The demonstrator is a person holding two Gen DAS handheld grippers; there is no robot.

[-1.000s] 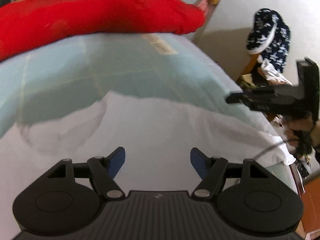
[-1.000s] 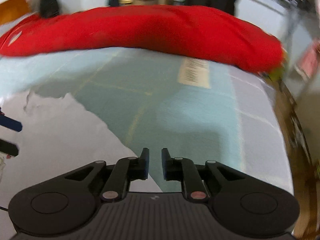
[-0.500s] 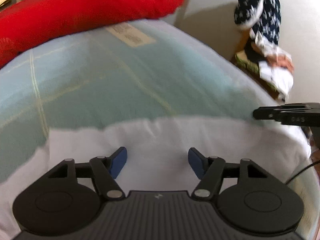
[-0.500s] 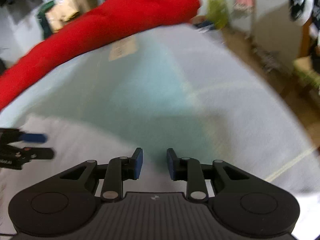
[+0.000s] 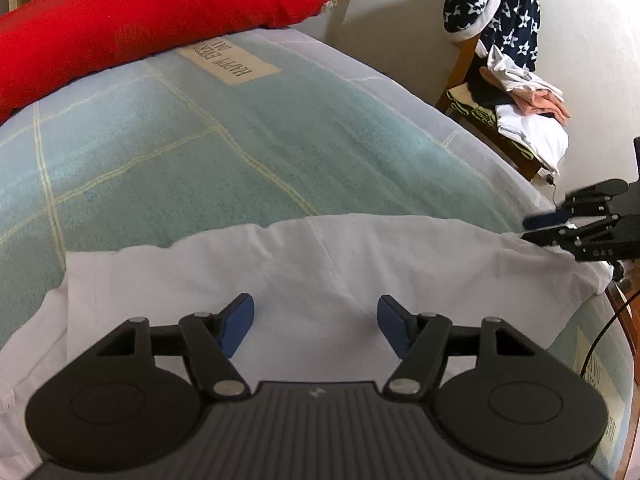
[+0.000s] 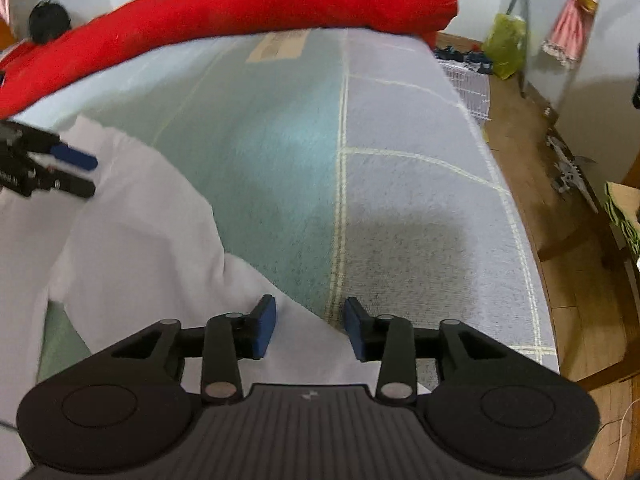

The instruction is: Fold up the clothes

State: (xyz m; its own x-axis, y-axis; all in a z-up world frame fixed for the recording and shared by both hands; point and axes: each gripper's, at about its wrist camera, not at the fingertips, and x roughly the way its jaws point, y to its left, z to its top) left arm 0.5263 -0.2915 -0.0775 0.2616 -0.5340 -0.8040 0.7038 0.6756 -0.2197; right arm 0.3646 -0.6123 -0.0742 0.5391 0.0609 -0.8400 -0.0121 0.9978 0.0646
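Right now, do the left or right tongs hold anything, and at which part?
Nothing is held. The left tongs and the right tongs are both open over the white garment, with no cloth between their fingers.

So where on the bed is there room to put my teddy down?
The biggest bare patch is the green checked blanket, between the red pillow at the far end and the white shirt nearer the grippers. Another is the grey part toward the floor side. It is crowded on the chair, piled with clothes.
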